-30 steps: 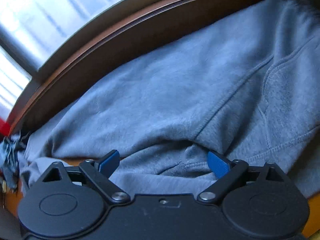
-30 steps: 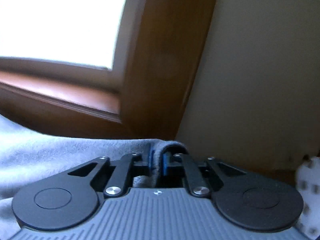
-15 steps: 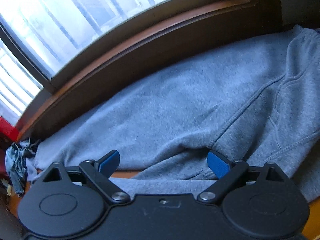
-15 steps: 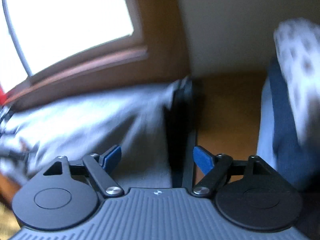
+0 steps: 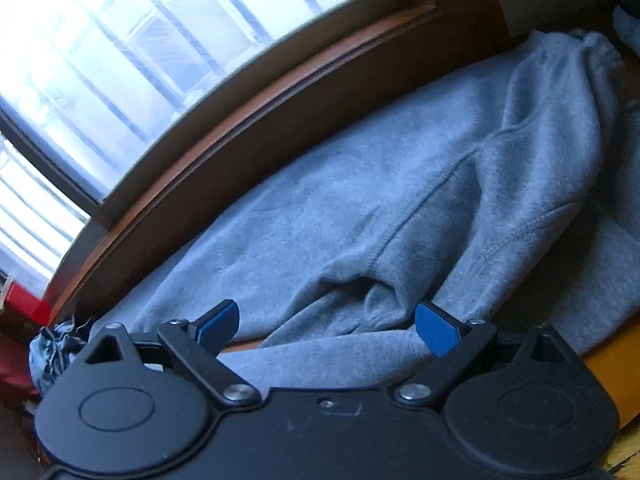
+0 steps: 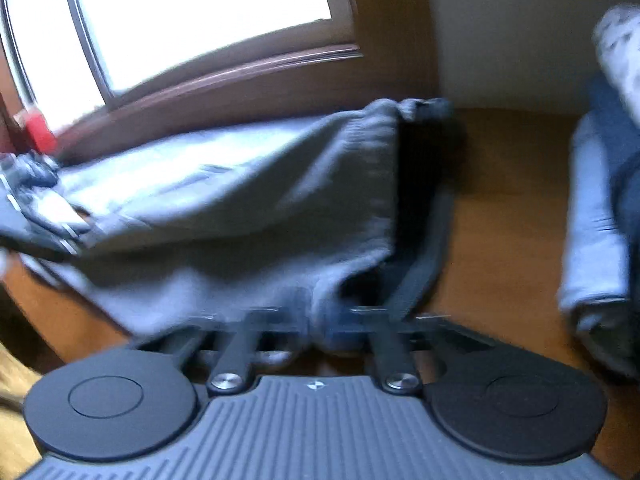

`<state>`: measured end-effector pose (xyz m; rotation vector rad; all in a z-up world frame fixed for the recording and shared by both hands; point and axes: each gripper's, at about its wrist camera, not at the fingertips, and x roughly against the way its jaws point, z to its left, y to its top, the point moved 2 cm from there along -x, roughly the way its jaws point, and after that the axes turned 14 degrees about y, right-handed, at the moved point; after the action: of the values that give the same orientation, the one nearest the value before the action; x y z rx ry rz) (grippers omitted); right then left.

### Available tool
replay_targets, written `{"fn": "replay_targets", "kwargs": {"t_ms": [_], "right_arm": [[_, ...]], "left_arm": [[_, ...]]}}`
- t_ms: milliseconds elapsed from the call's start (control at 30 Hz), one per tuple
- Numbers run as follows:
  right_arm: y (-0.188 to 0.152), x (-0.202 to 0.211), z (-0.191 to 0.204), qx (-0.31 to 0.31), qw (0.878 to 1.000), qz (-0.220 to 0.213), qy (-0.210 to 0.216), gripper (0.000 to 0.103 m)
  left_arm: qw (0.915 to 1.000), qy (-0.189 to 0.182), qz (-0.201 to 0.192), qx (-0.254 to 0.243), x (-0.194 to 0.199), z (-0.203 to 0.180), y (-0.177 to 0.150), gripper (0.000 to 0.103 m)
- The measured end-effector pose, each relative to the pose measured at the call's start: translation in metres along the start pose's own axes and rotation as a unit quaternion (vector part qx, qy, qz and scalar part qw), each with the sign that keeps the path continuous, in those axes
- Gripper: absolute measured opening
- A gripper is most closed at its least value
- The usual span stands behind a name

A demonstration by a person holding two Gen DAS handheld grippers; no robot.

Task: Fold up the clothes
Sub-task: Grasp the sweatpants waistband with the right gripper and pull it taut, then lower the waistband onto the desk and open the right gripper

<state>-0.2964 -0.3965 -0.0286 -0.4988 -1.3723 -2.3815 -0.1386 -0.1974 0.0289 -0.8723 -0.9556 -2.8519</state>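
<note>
Right gripper [image 6: 316,330] clamped on grey sweatpants' [image 5: 360,220] near edge; left gripper [image 5: 326,326] agape above them, long axis along the window sill [image 5: 248,92].

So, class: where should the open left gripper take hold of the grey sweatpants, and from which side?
Grip the raised ridge of the grey sweatpants lying just ahead of the left gripper, coming from the near table edge. The cloth bunches up there into a fold the open jaws could probably straddle; elsewhere it lies flat.
</note>
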Motion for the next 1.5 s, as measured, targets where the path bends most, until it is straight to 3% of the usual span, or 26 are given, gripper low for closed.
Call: {"fn": "replay_targets", "kwargs": {"t_ms": [100,167,233,333,400,500,533,600,667,700,767,833,933,967,1033,1167,1267,1333,1367,1433,1500], "right_arm": [[0.03,0.054,0.014,-0.013,0.995,-0.097,0.017,0.007],[0.042,0.095,0.023,-0.006,0.991,-0.137,0.01,0.007],[0.043,0.112,0.029,0.021,0.993,-0.116,-0.026,0.008],[0.032,0.118,0.028,0.042,0.994,-0.044,-0.088,0.009],[0.017,0.106,0.021,0.034,0.991,0.03,-0.124,0.015],[0.006,0.08,0.025,0.071,0.974,0.112,-0.185,0.029],[0.01,0.076,0.033,0.09,0.97,0.108,-0.196,0.033],[0.021,0.07,0.049,0.13,0.964,0.092,-0.213,0.055],[0.038,0.068,0.063,0.165,0.965,0.047,-0.2,0.073],[0.048,0.064,0.068,0.178,0.965,0.023,-0.191,0.076],[0.07,0.042,0.065,0.181,0.969,-0.009,-0.169,0.077],[0.087,0.003,0.045,0.161,0.978,-0.006,-0.133,0.077],[0.096,-0.064,-0.001,0.122,0.983,0.041,-0.133,0.071],[0.096,-0.082,-0.015,0.115,0.982,0.056,-0.142,0.065],[0.094,-0.104,-0.036,0.098,0.98,0.075,-0.155,0.064],[0.099,-0.114,-0.058,0.082,0.98,0.075,-0.167,0.078],[0.105,-0.112,-0.066,0.075,0.978,0.074,-0.179,0.085],[0.111,-0.115,-0.073,0.077,0.973,0.072,-0.203,0.099],[0.114,-0.117,-0.078,0.076,0.97,0.072,-0.217,0.101],[0.123,-0.119,-0.083,0.058,0.966,0.076,-0.239,0.098],[0.128,-0.118,-0.068,0.068,0.956,0.076,-0.275,0.083]], "left_arm": [[0.9999,-0.01,0.002,0.01,0.004,0.004,0.0,0.098],[0.9996,-0.025,0.001,0.012,0.004,0.001,0.002,0.098],[0.9985,-0.055,0.003,0.002,0.006,-0.008,0.004,0.098],[0.9952,-0.095,-0.002,-0.023,0.013,-0.021,0.005,0.098],[0.9939,-0.1,-0.017,-0.044,0.017,-0.028,0.006,0.098],[0.9939,-0.092,-0.028,-0.053,0.013,-0.027,0.013,0.098],[0.9942,-0.089,-0.03,-0.051,0.012,-0.025,0.016,0.098],[0.9957,-0.079,-0.032,-0.036,0.005,-0.019,0.025,0.099],[0.9972,-0.066,-0.03,-0.021,-0.005,-0.017,0.036,0.099],[0.9978,-0.058,-0.029,-0.015,-0.011,-0.016,0.041,0.099],[0.9986,-0.048,-0.023,-0.007,-0.027,-0.017,0.05,0.099],[0.9992,-0.039,-0.002,-0.008,-0.047,-0.023,0.056,0.099],[0.9986,-0.038,0.03,-0.02,-0.071,-0.034,0.061,0.099],[0.9982,-0.041,0.038,-0.023,-0.074,-0.039,0.061,0.099],[0.9983,-0.037,0.039,-0.023,-0.076,-0.045,0.06,0.099],[0.9986,-0.029,0.034,-0.027,-0.069,-0.053,0.061,0.099],[0.9981,-0.047,0.035,-0.019,-0.065,-0.054,0.062,0.099],[0.9974,-0.061,0.034,-0.018,-0.061,-0.051,0.062,0.099],[0.9972,-0.065,0.034,-0.017,-0.061,-0.05,0.062,0.099],[0.9963,-0.079,0.033,-0.009,-0.058,-0.042,0.058,0.099],[0.9951,-0.094,0.028,0.008,-0.056,-0.023,0.05,0.099]]}}
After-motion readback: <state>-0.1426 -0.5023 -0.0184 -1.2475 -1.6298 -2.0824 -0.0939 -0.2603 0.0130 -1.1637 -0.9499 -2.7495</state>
